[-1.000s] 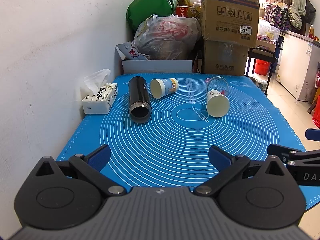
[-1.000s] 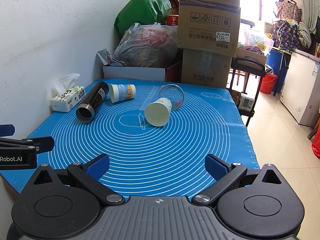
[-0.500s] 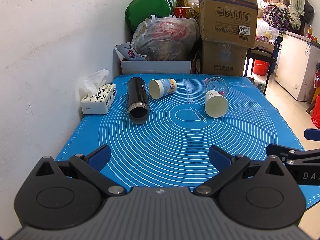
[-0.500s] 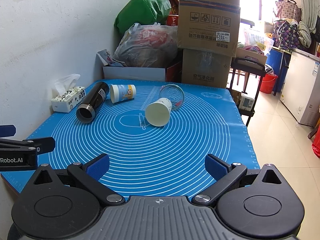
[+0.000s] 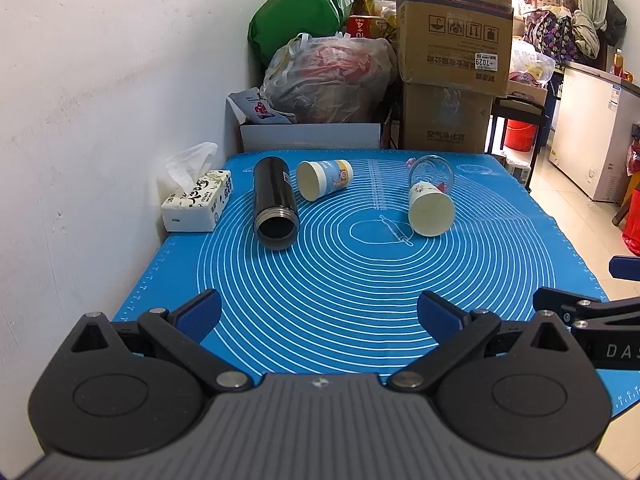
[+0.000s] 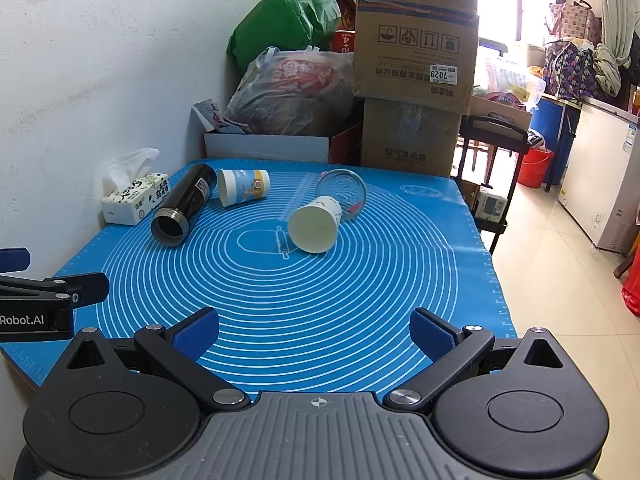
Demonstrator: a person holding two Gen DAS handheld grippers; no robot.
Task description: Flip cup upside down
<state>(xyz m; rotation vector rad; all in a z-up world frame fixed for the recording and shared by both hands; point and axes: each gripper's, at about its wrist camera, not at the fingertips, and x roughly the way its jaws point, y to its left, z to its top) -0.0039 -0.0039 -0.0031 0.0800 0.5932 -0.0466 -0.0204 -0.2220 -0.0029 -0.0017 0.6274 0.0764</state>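
Several cups lie on their sides on the blue mat (image 5: 360,288). A black flask (image 5: 274,204) (image 6: 183,208) lies at the left, mouth toward me. A paper cup with blue and yellow print (image 5: 324,179) (image 6: 244,187) lies beside it. A white paper cup (image 5: 430,210) (image 6: 314,224) lies right of centre, touching a clear glass (image 5: 432,170) (image 6: 342,192) behind it. My left gripper (image 5: 320,314) and right gripper (image 6: 314,328) are open and empty, side by side over the mat's near edge, far from the cups.
A tissue box (image 5: 198,202) sits against the white wall at the left. Cardboard boxes (image 5: 452,68), stuffed bags (image 5: 328,80) and a white box stand behind the table. The table's right edge drops to a tiled floor (image 6: 560,280).
The left gripper has drawn back slightly, so the cups look a little farther away. The right gripper has barely moved. Both stay open.
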